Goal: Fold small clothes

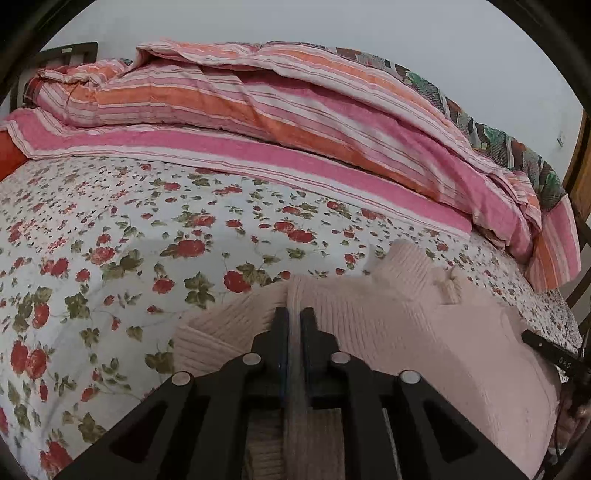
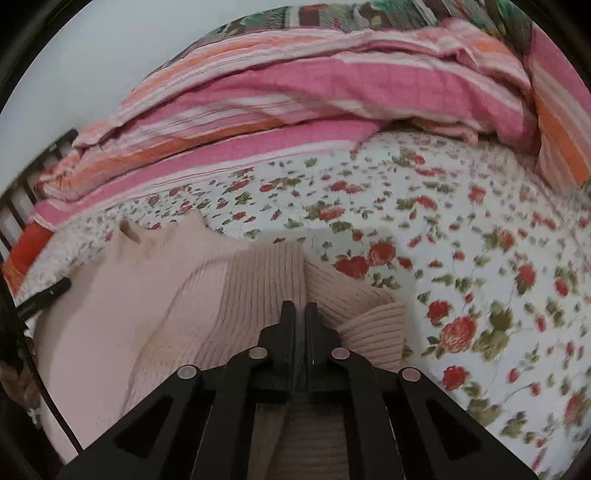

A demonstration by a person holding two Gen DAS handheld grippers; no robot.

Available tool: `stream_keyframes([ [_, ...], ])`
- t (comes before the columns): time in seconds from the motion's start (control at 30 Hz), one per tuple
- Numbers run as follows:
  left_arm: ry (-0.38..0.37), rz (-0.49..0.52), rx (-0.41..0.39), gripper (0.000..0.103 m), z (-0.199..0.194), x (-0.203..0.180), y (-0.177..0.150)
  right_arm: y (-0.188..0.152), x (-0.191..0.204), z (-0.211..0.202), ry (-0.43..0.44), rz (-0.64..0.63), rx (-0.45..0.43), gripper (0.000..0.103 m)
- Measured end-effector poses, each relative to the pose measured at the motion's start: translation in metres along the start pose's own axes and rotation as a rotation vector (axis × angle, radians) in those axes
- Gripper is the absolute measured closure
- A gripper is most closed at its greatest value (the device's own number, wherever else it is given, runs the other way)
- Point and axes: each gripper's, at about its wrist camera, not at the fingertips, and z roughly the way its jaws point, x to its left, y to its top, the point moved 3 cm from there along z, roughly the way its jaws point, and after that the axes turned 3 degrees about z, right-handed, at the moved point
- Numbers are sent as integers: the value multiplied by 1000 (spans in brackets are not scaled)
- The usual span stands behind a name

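Here, left to right, on a bed spread with a white sheet printed with red roses and green leaves (image 1: 110,236): no box, basket or other container is in view.

Item one, left gripper (image 1: 293,317): black fingers (image 1: 280,328) drawn together and clamped on a raised fold of the pale pink ribbed knit sweater (image 1: 424,332); fabric shows in the narrow slot between them.

Item two, the sweater itself: lying flat on the sheet at the near edge of the bed, collar (image 2: 162,229) toward the far side, one sleeve cuff (image 2: 373,325) turned out beside the right gripper.

Item three, right gripper (image 2: 299,314): fingers (image 2: 287,325) likewise pressed together on a pinched ridge of the same sweater's ribbed edge.

Item four, background: a rumpled pink, orange and white striped quilt (image 1: 258,103) heaped along the far side of the bed, touching the sheet; a green and brown patterned cloth (image 2: 332,18) behind it; a dark slatted bed frame (image 2: 14,206) at one end. Nothing lies on the sweater besides the two grippers.
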Motion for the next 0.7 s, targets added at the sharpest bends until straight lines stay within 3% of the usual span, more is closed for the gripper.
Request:
stream_keyframes([
  [0.17, -67, -14, 3, 84, 1, 2, -3, 14, 11, -18, -75, -8, 1, 69],
  [0.33, -127, -79, -12, 84, -10, 14, -2, 23, 64, -28, -23, -90, 10, 63],
  [0.4, -139, -111, -38, 73, -20, 25, -1, 22, 88, -26, 13, -125, 18, 62],
  [0.43, -127, -124, -58, 63, -25, 33, -1, 20, 103, -23, 27, -149, 23, 62],
  [0.53, -43, -122, -86, 53, -35, 56, -2, 17, 133, -10, 50, -195, 42, 59],
  [0.6, 0, -118, -74, 51, -35, 70, -3, 14, 145, 3, 64, -208, 70, 59],
  [0.7, -2, -130, -26, 48, -25, 84, -7, 11, 153, 31, 24, -221, 122, 59],
])
